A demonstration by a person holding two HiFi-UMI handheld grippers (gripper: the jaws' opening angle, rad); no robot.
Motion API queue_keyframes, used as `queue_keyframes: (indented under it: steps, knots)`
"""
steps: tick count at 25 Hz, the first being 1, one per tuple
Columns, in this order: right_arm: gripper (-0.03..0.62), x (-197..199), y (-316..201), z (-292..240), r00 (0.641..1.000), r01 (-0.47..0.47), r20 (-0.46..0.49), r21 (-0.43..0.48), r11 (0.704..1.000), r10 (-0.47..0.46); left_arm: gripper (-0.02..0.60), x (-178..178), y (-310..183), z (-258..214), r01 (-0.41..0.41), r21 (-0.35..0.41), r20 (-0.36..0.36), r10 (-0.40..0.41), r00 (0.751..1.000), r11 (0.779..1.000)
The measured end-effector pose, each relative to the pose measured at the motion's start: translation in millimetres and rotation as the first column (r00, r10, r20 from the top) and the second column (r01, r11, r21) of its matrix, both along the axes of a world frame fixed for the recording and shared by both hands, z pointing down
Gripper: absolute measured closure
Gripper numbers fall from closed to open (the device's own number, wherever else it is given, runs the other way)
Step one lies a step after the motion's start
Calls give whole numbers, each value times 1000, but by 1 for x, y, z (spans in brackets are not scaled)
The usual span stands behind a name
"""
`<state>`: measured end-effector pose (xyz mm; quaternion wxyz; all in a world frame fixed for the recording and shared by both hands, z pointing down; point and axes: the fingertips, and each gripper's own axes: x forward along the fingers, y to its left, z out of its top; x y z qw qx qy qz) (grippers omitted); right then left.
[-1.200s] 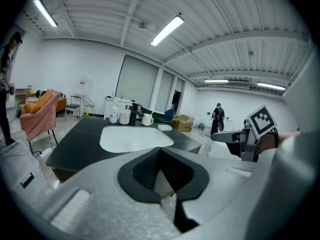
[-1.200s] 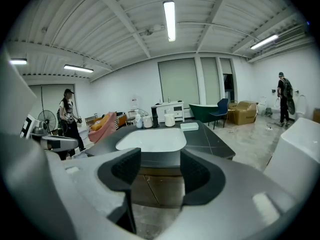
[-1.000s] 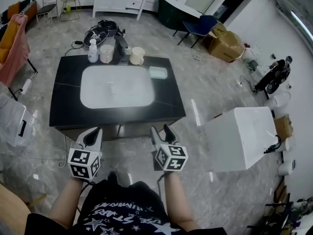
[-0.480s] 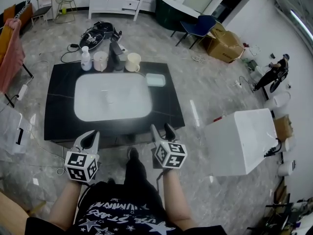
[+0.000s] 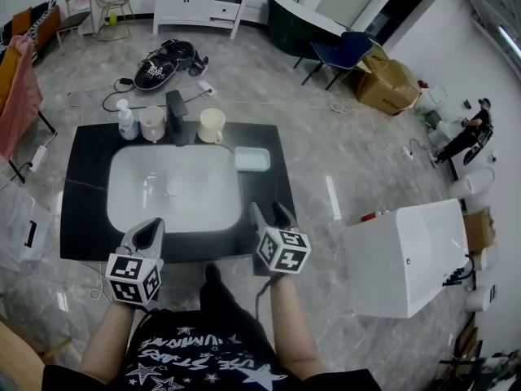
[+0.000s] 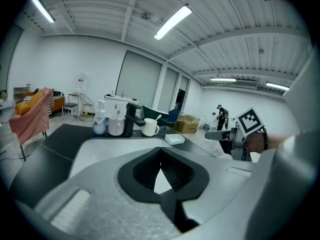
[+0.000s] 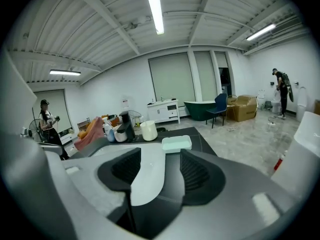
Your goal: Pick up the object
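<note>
The left claw (image 5: 149, 228) is closed: its dark pads meet at the tips, leaving only a thin wedge through which the white basin (image 5: 146, 194) shows, and nothing is held. The right claw (image 5: 269, 214) is open and empty, its two pads well apart. Both hover just at the near edge of the black counter (image 5: 85, 186), the left one before the basin, the right one at the basin's near right corner.

The pale green soap dish (image 5: 252, 159) lies on the counter just beside the basin's far right corner, in line with the right claw's gap but well apart from it. Behind the basin stand a bottle (image 5: 127, 120), a cup (image 5: 152, 124), a black faucet (image 5: 176, 117) and a cream mug (image 5: 212, 125).
</note>
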<state>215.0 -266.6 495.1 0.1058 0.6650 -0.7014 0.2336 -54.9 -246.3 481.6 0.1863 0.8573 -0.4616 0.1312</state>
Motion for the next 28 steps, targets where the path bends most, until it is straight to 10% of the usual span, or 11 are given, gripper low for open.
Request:
queue_keyframes:
  steps: [28]
  knots:
    - [434, 88, -186, 104, 993, 111, -20, -257, 960, -121, 574, 97, -144, 41, 137, -88, 67, -132, 989, 987]
